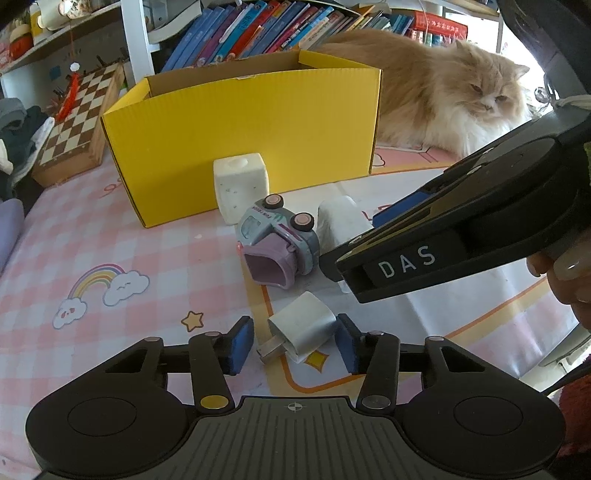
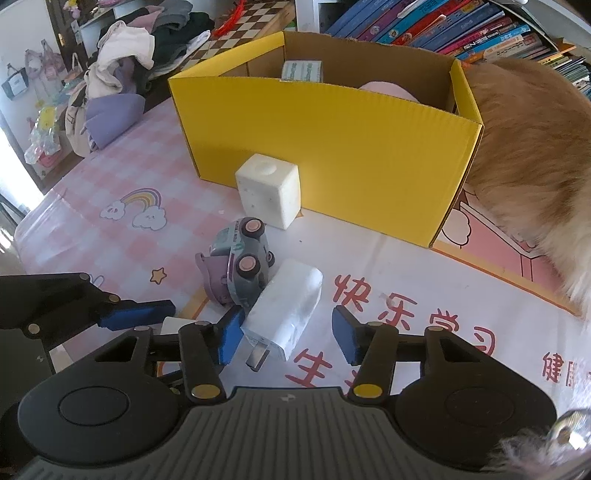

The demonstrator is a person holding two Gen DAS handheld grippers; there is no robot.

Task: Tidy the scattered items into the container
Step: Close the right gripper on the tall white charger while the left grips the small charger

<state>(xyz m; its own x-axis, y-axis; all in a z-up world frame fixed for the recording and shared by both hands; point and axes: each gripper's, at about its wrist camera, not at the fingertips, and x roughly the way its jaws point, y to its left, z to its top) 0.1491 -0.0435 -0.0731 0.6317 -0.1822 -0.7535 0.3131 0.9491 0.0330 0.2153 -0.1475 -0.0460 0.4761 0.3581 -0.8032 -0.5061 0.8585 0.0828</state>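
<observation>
In the left wrist view my left gripper (image 1: 294, 343) is open around a small white plug adapter (image 1: 301, 330) lying on the mat; its right pad touches the adapter and the left pad stands apart. My right gripper (image 2: 289, 339) is open around a larger white charger (image 2: 286, 310), which rests against its left pad. A grey and purple toy car (image 1: 280, 243) lies on its side just beyond both. A white cube (image 1: 240, 184) stands against the front wall of the yellow box (image 1: 240, 122). The box (image 2: 332, 147) holds a green-and-white pack (image 2: 301, 70) and something pink (image 2: 388, 90).
A fluffy orange cat (image 1: 443, 96) lies against the right side of the box. A chessboard (image 1: 77, 118) sits left of the box, with a clothes pile (image 2: 125, 62) beyond it. Bookshelves (image 1: 277, 26) stand behind. The two grippers sit close side by side.
</observation>
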